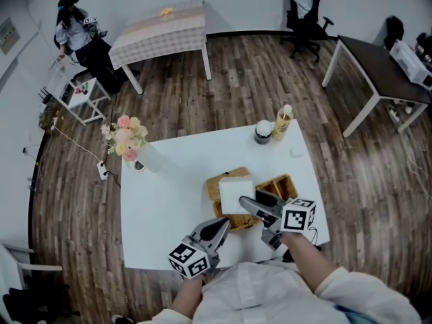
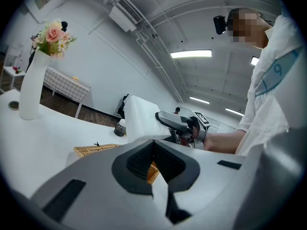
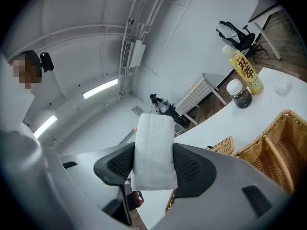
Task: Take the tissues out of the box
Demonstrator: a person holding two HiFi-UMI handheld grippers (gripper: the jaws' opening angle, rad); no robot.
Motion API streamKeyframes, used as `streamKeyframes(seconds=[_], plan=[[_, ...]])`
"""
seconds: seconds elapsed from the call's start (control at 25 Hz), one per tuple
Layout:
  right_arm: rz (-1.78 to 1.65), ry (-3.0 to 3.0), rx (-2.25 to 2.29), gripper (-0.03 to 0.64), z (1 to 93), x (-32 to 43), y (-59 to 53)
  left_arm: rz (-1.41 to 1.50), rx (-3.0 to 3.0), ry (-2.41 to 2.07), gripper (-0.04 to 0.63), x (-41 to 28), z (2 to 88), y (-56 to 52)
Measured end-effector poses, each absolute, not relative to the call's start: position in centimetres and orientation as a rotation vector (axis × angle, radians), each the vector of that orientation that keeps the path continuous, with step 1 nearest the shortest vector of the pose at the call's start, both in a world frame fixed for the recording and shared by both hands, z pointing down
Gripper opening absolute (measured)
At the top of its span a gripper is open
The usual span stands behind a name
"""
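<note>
My right gripper (image 1: 251, 205) (image 3: 153, 169) is shut on a white tissue pack (image 1: 235, 193) (image 3: 153, 147) and holds it upright, just above the wicker baskets. Below the pack lies a flat wicker piece (image 1: 217, 181) (image 2: 96, 149). The open wicker box (image 1: 280, 184) (image 3: 278, 147) stands to its right. In the left gripper view, the pack (image 2: 141, 119) shows raised ahead, clamped in the other gripper. My left gripper (image 1: 221, 225) (image 2: 153, 176) hovers near the table's front edge, just in front of the baskets. Its jaws meet with nothing held.
A white vase of pink flowers (image 1: 128, 144) (image 2: 31, 85) stands at the table's left. At the far side are a yellow bottle (image 1: 281, 122) (image 3: 244, 71) and a dark jar (image 1: 263, 132) (image 3: 239, 95). Other tables, a chair and a person are across the room.
</note>
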State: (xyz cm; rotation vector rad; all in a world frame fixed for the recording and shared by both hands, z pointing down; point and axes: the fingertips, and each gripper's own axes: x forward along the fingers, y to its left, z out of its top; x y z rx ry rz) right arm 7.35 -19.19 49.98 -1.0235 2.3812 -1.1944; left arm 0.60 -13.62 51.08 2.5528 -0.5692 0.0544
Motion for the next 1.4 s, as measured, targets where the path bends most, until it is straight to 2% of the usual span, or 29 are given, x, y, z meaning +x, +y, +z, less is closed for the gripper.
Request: streamKeyframes(seconds=[1.4], plan=[[-1.229,2.318,-1.033,0.258,51.0,8.0,-18.0,0.076,2.56,-0.535,0.002,1.4,51.5,-12.2]])
